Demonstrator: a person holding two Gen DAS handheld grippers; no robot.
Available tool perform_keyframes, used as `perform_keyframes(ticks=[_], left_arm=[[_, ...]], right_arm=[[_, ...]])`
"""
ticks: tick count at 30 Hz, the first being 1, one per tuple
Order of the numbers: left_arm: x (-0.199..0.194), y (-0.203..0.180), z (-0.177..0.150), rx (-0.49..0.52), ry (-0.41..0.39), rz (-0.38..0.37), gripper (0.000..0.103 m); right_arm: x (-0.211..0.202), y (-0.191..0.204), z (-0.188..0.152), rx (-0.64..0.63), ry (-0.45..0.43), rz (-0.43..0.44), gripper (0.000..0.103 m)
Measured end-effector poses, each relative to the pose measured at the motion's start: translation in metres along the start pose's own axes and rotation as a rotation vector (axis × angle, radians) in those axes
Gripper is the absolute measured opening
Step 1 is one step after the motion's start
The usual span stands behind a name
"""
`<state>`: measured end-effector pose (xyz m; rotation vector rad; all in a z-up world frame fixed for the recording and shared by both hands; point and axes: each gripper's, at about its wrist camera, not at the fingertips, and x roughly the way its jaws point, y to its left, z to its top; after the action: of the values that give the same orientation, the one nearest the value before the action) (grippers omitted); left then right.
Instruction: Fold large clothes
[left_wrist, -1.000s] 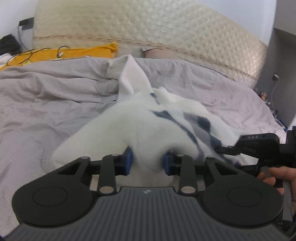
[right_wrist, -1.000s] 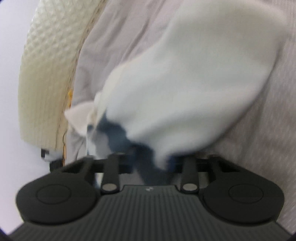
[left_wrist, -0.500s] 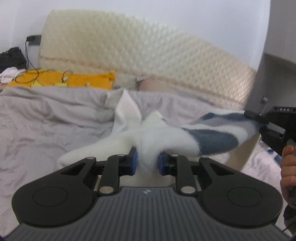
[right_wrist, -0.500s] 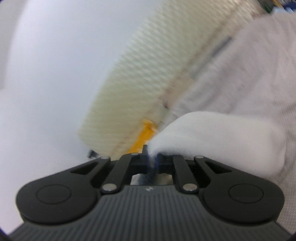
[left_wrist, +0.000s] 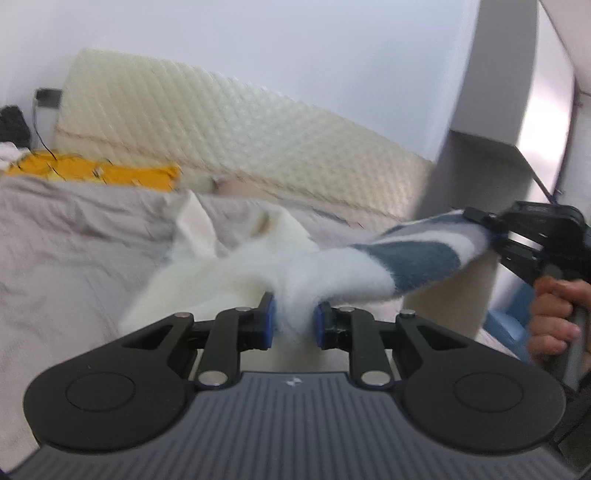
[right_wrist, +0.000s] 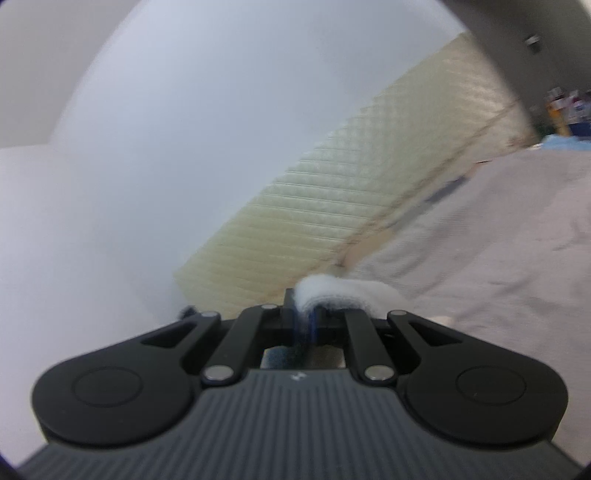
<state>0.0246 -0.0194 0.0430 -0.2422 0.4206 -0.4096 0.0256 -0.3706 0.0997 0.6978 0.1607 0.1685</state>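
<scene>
Both hand-held grippers (left_wrist: 291, 321) (right_wrist: 303, 321) pinch the fleece garment's (left_wrist: 332, 273) edges.

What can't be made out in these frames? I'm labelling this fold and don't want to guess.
- Garment type: the white fleece garment is motion-blurred in the left wrist view.
- Its lower part: hidden behind the left gripper body.
- In the right wrist view only a small bunch of fleece shows at the right gripper; the rest hangs below the frame.
- Items on the far shelf: too small and blurred.
</scene>
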Motion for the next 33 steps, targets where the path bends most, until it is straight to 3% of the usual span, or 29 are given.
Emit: perform_keyframes(ticks=[8, 16, 19, 21, 23, 26, 30, 33], left_arm=[[-0.009, -0.054, -0.088, 0.033, 0.179, -0.032, 0.024], [0.031, -0.075, -0.123, 0.09, 0.267, -0.065, 0.024], [0.056, -0.069, -0.128, 0.07, 0.286, -0.116, 0.025], [0.073, -0.06, -0.134, 0.043, 0.296, -0.162, 0.032], [0.086, -0.05, -0.137, 0.006, 0.322, -0.225, 0.049], [0.095, -0.033, -0.135, -0.046, 0.334, -0.324, 0.062], [0.094, -0.002, -0.121, -0.077, 0.299, -0.401, 0.067], [0.089, 0.03, -0.108, -0.108, 0.26, -0.396, 0.067]], right_arm=[[-0.043, -0.064, -0.042, 0.012, 0.064, -0.27, 0.01], [-0.028, -0.115, -0.067, -0.002, 0.105, -0.424, 0.011], [-0.017, -0.129, -0.082, 0.011, 0.114, -0.471, 0.01], [-0.007, -0.137, -0.088, 0.024, 0.118, -0.516, 0.01], [0.003, -0.146, -0.089, 0.02, 0.109, -0.557, 0.01], [0.013, -0.161, -0.08, 0.018, 0.068, -0.602, 0.009], [0.019, -0.172, -0.066, -0.031, -0.019, -0.673, 0.009], [0.022, -0.186, -0.06, -0.059, -0.074, -0.739, 0.009]])
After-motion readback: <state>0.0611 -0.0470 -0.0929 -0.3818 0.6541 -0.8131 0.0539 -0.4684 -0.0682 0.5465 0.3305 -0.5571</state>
